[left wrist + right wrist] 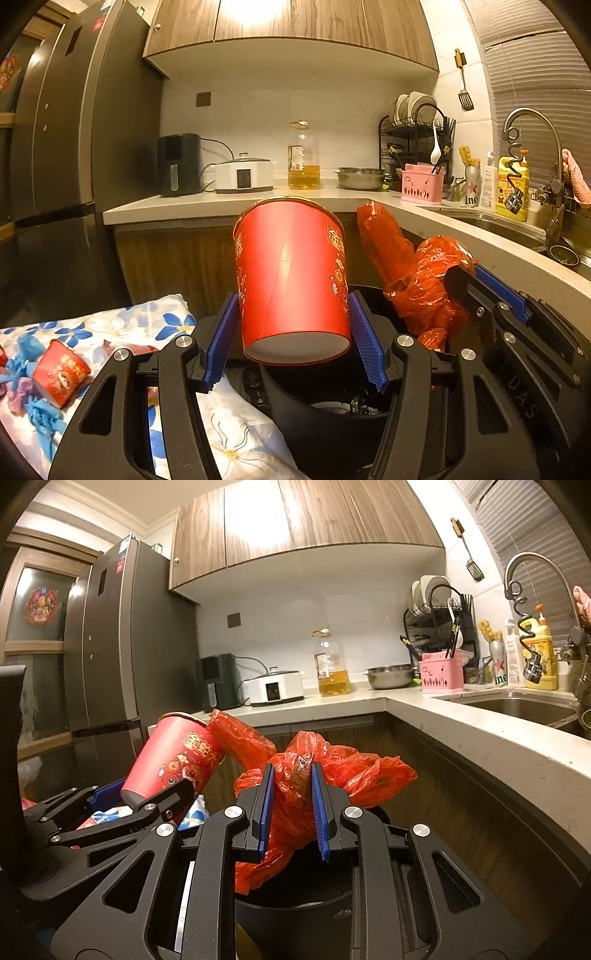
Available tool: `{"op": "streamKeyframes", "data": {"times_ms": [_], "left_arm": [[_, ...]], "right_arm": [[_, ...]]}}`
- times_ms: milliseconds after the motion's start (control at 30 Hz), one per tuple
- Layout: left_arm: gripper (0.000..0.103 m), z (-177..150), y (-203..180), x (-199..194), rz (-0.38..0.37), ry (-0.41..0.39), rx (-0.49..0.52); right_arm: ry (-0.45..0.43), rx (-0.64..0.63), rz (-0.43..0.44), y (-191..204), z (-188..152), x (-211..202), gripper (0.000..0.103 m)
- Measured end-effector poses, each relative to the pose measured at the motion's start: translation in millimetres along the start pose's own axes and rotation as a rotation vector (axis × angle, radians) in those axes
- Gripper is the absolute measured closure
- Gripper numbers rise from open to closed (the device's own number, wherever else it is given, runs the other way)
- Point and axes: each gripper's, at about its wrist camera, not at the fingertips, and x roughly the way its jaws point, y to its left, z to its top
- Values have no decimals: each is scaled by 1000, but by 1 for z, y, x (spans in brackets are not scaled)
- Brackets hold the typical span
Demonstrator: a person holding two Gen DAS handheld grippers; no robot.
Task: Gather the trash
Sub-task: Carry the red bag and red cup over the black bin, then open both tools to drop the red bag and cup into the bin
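My left gripper is shut on a red paper cup with gold print, held bottom toward the camera and tilted, above a black bin. The same cup and left gripper show at the left of the right wrist view. My right gripper is shut on a crumpled red plastic bag, which hangs over the bin. In the left wrist view the bag and right gripper sit to the right of the cup. Another red cup lies on its side on a floral cloth.
A pale L-shaped counter runs behind and to the right, with a sink, faucet, dish rack, oil bottle, steel bowl, cooker and air fryer. A tall dark fridge stands at left. Blue scraps lie on the cloth.
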Motion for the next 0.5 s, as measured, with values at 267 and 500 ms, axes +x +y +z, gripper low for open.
{"op": "streamKeyframes", "data": {"times_ms": [267,500], "left_arm": [[44,-7,1,27,-19,48,-11],[43,-14,2,44,-53,84,-14]], "right_arm": [[21,-4,5,0,-5,16,82],[36,3,9,-4,-8,27,81]]}}
